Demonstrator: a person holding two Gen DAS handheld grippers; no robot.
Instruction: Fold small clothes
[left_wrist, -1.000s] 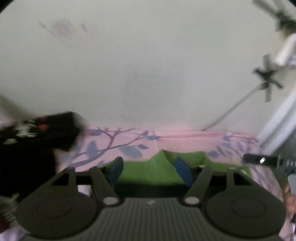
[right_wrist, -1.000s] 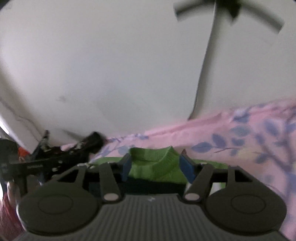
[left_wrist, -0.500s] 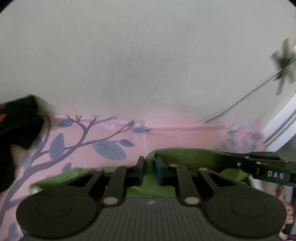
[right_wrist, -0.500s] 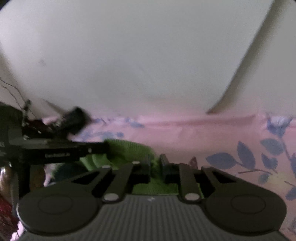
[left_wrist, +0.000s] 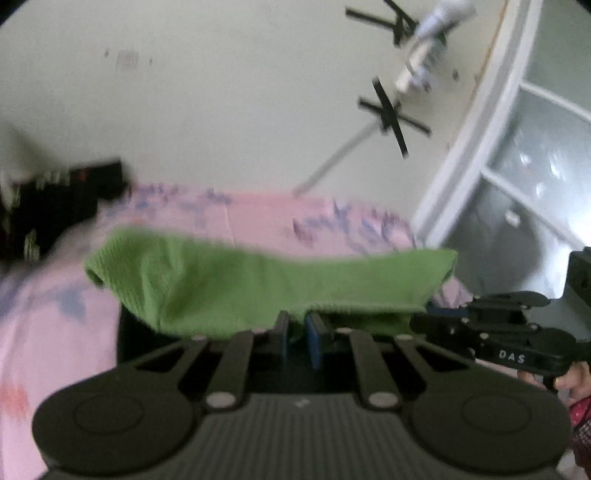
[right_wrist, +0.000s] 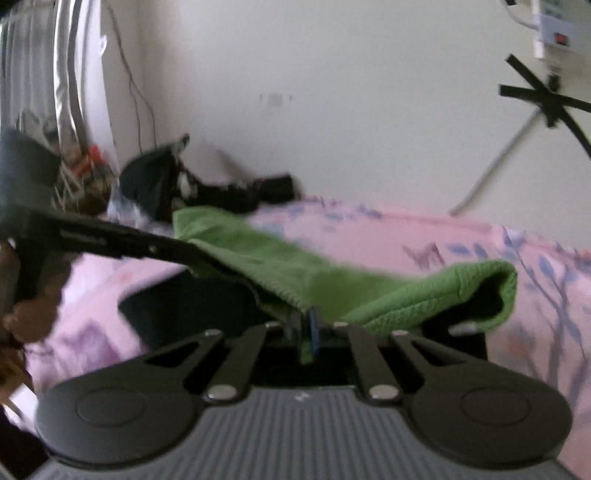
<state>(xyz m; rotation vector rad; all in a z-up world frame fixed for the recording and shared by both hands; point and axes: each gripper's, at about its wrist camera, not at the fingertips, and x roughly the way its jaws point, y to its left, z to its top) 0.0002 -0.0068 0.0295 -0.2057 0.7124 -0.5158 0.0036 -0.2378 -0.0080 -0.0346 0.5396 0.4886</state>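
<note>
Mostly blurred, green sweater (left_wrist: 258, 284) hides both hand-held grippers' fingertips.

garment (left_wrist: 229, 280): bright green, ribbed knit
bedsheet (right_wrist: 388, 236): pink, purple-blue branch and leaf print
fingers (left_wrist: 313, 341): blue pads, black arms
wall (left_wrist: 221, 110): off-white

Both wrist views look low and close across the pink bedsheet (left_wrist: 258, 210) toward the wall (right_wrist: 332, 110), sharing the green garment (left_wrist: 258, 280) between them.
</note>
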